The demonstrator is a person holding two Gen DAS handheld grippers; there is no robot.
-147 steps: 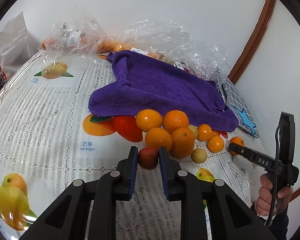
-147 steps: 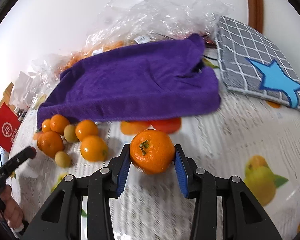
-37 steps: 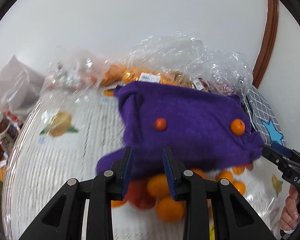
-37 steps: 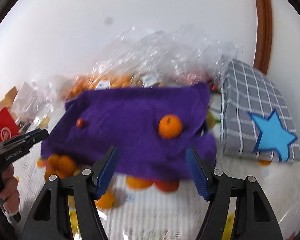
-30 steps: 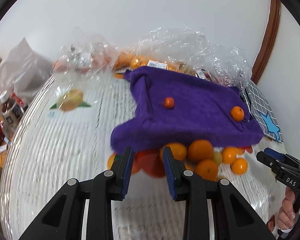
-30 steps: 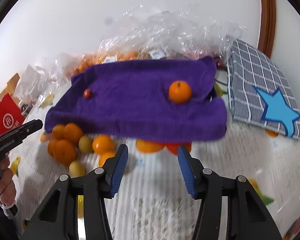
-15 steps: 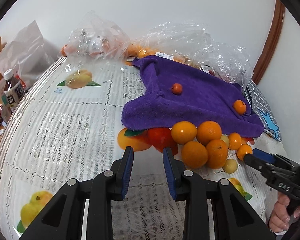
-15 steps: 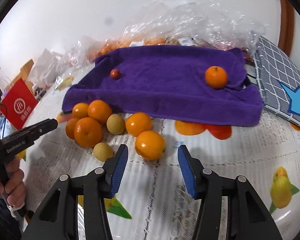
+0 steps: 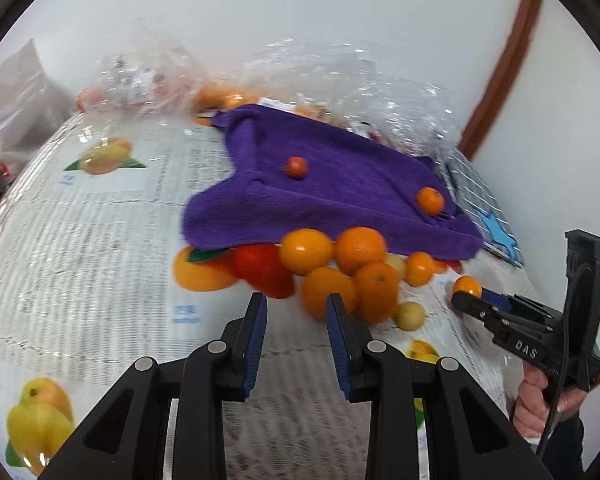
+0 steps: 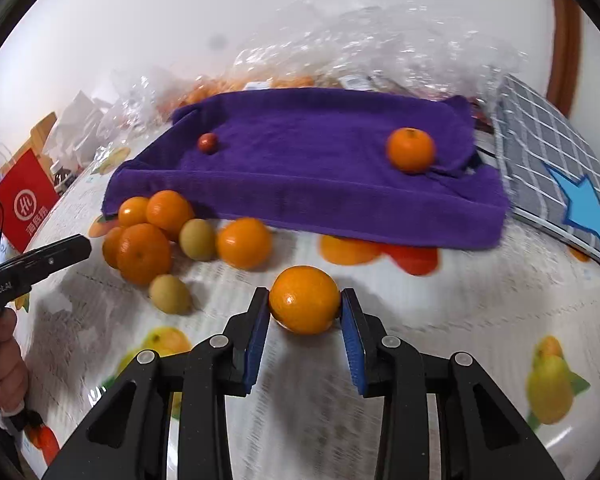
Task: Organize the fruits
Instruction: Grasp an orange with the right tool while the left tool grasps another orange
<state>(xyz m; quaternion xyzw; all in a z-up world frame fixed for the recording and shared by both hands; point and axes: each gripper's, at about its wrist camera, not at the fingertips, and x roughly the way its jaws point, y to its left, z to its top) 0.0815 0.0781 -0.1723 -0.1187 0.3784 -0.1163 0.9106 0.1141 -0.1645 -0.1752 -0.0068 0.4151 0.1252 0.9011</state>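
A purple towel (image 10: 320, 168) lies on the fruit-print tablecloth, with a small red fruit (image 10: 208, 143) and one orange (image 10: 411, 155) on top. In front of the towel sits a pile of oranges and small yellow-green fruits (image 10: 148, 240). My right gripper (image 10: 305, 300) is closing, and both blue pads touch the sides of a loose orange (image 10: 304, 312) that rests on the cloth. In the left wrist view, my left gripper (image 9: 296, 304) hovers just left of the pile (image 9: 340, 272), its jaws a little apart with nothing between them. That view also shows the held orange (image 9: 467, 286) at the right.
Crinkled clear plastic bags (image 10: 380, 40) with more fruit line the wall behind the towel. A grey checked mat with a blue star (image 10: 560, 168) lies at the right. A red paper bag (image 10: 24, 208) stands off the table's left side.
My right gripper has come down around the loose orange and its jaws have narrowed onto it. The left gripper's jaws have kept the same gap, and its view has turned slightly.
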